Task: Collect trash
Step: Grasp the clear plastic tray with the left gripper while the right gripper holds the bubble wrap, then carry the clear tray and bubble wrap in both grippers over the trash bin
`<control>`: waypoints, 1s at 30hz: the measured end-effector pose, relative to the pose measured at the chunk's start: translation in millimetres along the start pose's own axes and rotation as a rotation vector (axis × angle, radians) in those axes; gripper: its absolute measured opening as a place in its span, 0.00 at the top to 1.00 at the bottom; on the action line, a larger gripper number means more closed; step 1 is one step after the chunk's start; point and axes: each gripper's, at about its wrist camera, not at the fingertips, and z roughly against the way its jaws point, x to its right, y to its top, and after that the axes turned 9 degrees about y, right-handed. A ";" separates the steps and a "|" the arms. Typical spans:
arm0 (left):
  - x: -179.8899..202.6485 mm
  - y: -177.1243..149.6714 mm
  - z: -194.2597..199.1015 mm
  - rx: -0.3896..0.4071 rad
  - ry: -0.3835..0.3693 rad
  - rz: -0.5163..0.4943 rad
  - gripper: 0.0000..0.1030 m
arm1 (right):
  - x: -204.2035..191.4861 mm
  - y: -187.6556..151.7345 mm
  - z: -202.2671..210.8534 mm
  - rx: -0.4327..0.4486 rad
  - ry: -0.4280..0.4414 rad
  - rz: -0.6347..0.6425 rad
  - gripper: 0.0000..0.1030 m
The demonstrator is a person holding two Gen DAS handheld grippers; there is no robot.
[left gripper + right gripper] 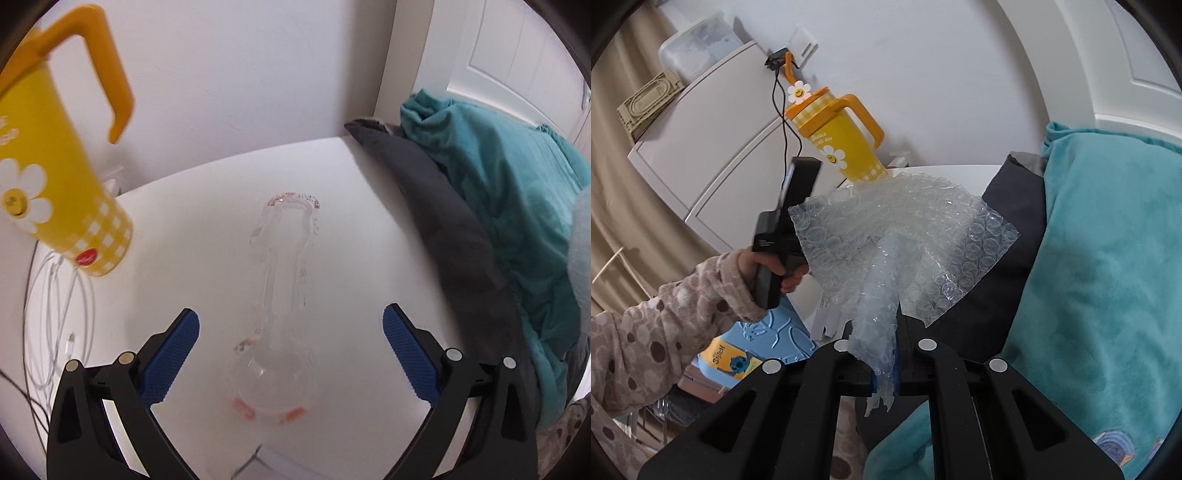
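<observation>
White surface (369, 192) carrying clear plastic blister shell (282, 306), flat, directly ahead of left gripper (291, 354). Shell's long axis running near to far, in line with gripper's pointing; round wide end lying between spread blue pads (173, 354), narrow end farther off. Left gripper hanging above, jaws wide apart, nothing held, nearer of two to shell. Right gripper (882, 365) squeezing together on bunched bubble wrap (905, 236), sheet fanning out ahead. Yellow tumbler (55, 173) standing far left, clear of approach.
</observation>
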 end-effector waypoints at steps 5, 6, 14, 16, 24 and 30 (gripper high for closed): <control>2.9 3.8 -12.5 -0.014 0.006 -0.037 0.27 | -0.7 -1.3 -5.7 -0.009 -0.006 0.001 0.96; 4.3 4.3 -15.2 -0.019 0.007 -0.047 0.27 | -0.8 -1.4 -6.6 -0.013 -0.011 0.004 0.96; -2.4 -1.4 -30.0 -0.061 -0.018 -0.015 0.41 | -0.8 4.5 -5.9 -0.017 -0.006 0.008 0.96; -4.8 -2.6 -30.9 -0.059 -0.022 -0.004 0.43 | -1.5 5.6 -5.1 -0.014 -0.006 0.012 0.96; 1.8 0.9 -21.0 -0.024 0.004 -0.047 0.70 | -1.5 1.7 -7.3 -0.019 -0.015 0.013 0.96; 8.5 3.2 -7.3 0.017 0.048 -0.047 0.74 | 2.3 2.0 -5.7 -0.009 -0.001 -0.010 0.96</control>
